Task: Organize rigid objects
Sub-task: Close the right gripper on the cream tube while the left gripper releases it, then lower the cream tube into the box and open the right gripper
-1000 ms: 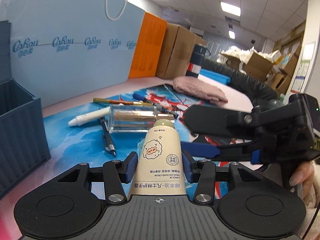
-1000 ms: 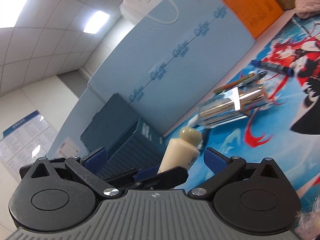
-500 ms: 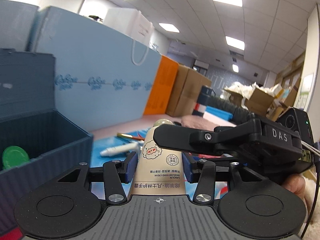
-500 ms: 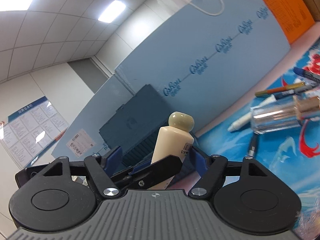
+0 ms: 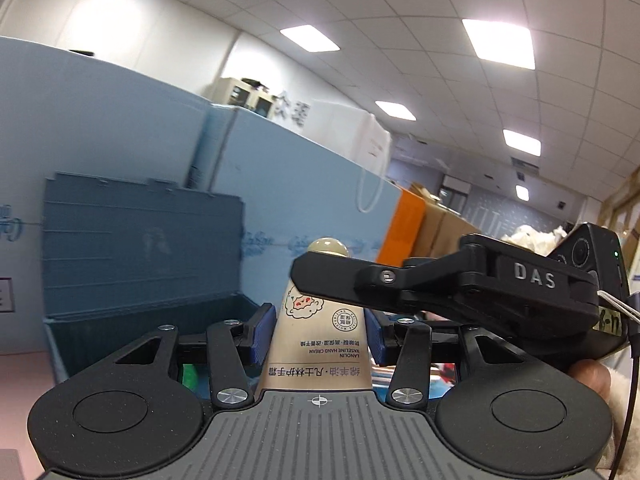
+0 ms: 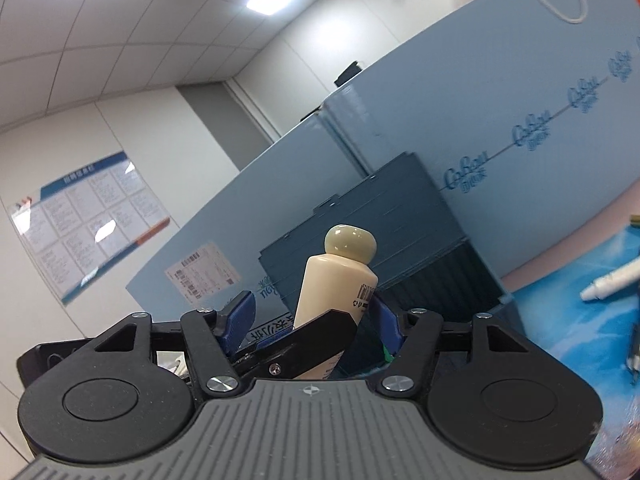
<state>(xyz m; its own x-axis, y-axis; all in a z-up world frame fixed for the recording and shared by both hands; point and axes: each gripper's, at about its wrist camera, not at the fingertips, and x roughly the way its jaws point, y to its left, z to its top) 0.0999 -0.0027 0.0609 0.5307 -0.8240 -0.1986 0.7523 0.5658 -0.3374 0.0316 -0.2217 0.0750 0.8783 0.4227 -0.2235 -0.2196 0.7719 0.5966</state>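
A cream hand cream tube (image 5: 320, 320) with a rounded cap stands upright between the blue pads of my left gripper (image 5: 320, 334), which is shut on its lower body. My right gripper (image 6: 312, 316) reaches in from the right, and its black finger (image 5: 340, 280) crosses in front of the tube's neck. Its jaws are closing with the tube (image 6: 340, 280) between them; the left pad (image 6: 240, 316) still stands apart from it. Just behind the tube is a dark blue-grey storage box (image 5: 224, 316) with its lid (image 5: 140, 248) raised, and something green (image 5: 188, 376) lies inside.
Light blue foam boards (image 6: 520, 120) wall the back of the table. A white pen (image 6: 612, 280) lies on the blue printed mat (image 6: 560, 320) at the right. An orange board (image 5: 404, 224) and cardboard boxes (image 5: 444, 228) stand further right. A hand (image 5: 592, 376) holds the right gripper.
Both grippers rose and swung left with the tube, from over the mat's pens and glass bottle to in front of the open box. The right jaws narrowed around the tube.
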